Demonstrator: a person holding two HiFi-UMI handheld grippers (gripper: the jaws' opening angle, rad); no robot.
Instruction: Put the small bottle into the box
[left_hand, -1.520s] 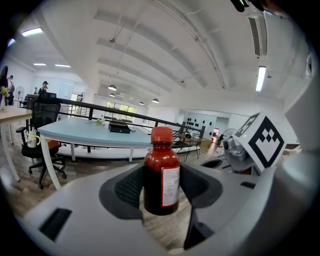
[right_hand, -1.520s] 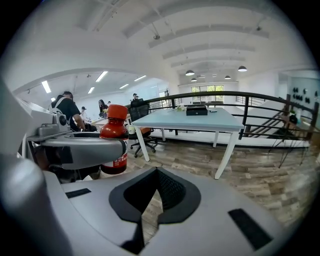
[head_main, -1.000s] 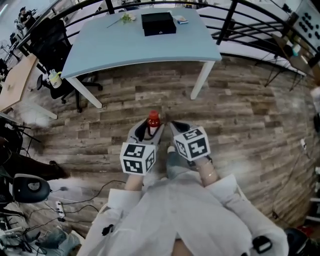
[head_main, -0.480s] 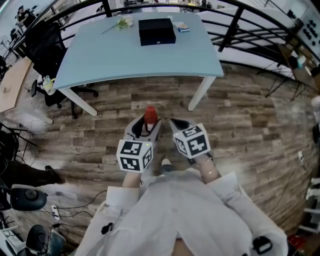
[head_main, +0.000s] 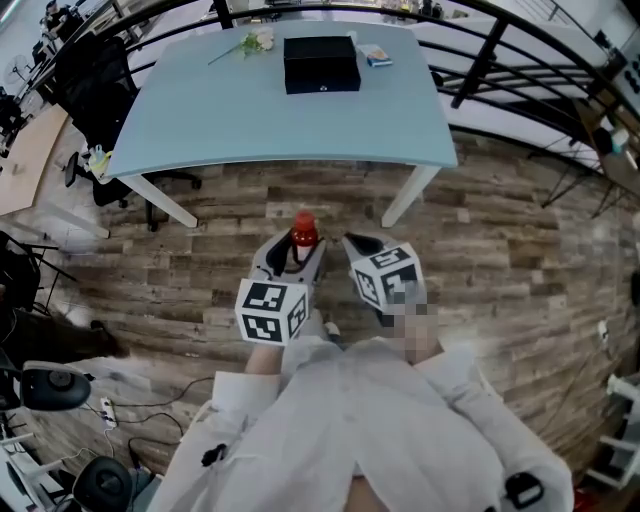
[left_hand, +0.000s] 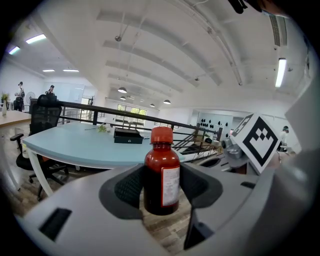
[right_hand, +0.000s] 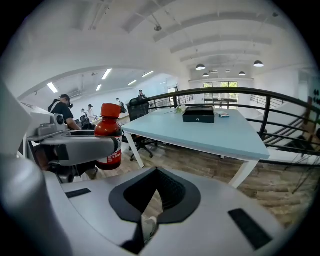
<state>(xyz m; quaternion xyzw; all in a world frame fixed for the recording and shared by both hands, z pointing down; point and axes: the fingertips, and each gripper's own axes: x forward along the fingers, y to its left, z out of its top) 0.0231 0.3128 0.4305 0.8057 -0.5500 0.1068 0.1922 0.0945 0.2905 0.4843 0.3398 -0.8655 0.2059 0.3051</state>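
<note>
My left gripper (left_hand: 161, 189) is held out low in front of me, level, its dark ribbed pads closed on the sides of the bottle (left_hand: 161, 175), which stands upright between them above the floor (head_main: 500, 230). My right gripper (right_hand: 150, 202) is just beside it, at the same height and angled a little inward; its jaws are drawn together with only a thin slit between them and nothing in it. Both forearms come out of white sleeves (head_main: 470, 400), elbows tucked in

Against a second ago, the bottle sits in the same grip and the two grippers keep the same spacing, but the table (head_main: 250, 120) has slid down in the head view, so its near edge now lies closer to the grippers. The box (head_main: 321, 63) is in the same place on the far part of the tabletop, well apart from the bottle

The bottle is small, round-shouldered, dark red-brown with a red screw cap and a pale label. The gripper bodies are smooth grey plastic, each with a white cube (head_main: 272, 312) printed with black squares. The box is black, flat and rectangular with a small pale mark on its front. The table is a smooth pale blue slab with rounded corners on white legs; the floor is worn wood-grain plank
</note>
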